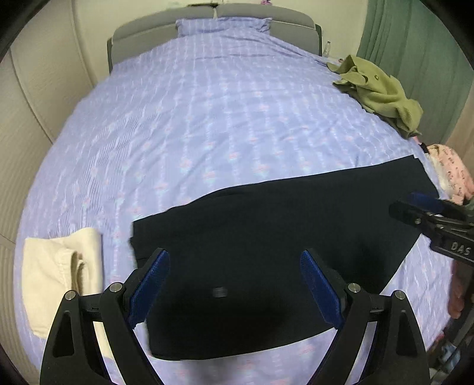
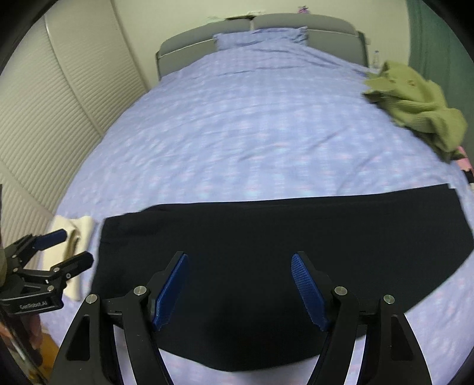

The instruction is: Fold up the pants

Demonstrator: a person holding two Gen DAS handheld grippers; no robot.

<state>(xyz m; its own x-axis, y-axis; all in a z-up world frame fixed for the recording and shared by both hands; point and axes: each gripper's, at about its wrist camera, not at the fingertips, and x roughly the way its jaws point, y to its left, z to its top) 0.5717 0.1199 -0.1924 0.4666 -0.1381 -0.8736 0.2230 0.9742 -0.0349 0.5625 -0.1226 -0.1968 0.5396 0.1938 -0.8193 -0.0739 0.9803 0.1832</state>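
Bedding in lilac print covers a wide bed (image 1: 207, 118) with a grey padded headboard (image 2: 311, 26); slatted wall left, green curtain right. Dark pants (image 1: 296, 231) lie flat near the foot. Left gripper (image 1: 234, 290) and right gripper (image 2: 240, 290) hover with fingers spread, holding nothing.

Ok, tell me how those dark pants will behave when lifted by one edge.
The dark pants lie flat against the bed, so probably limp: they would drape and sag. Held by one tool, the long free end would likely trail.
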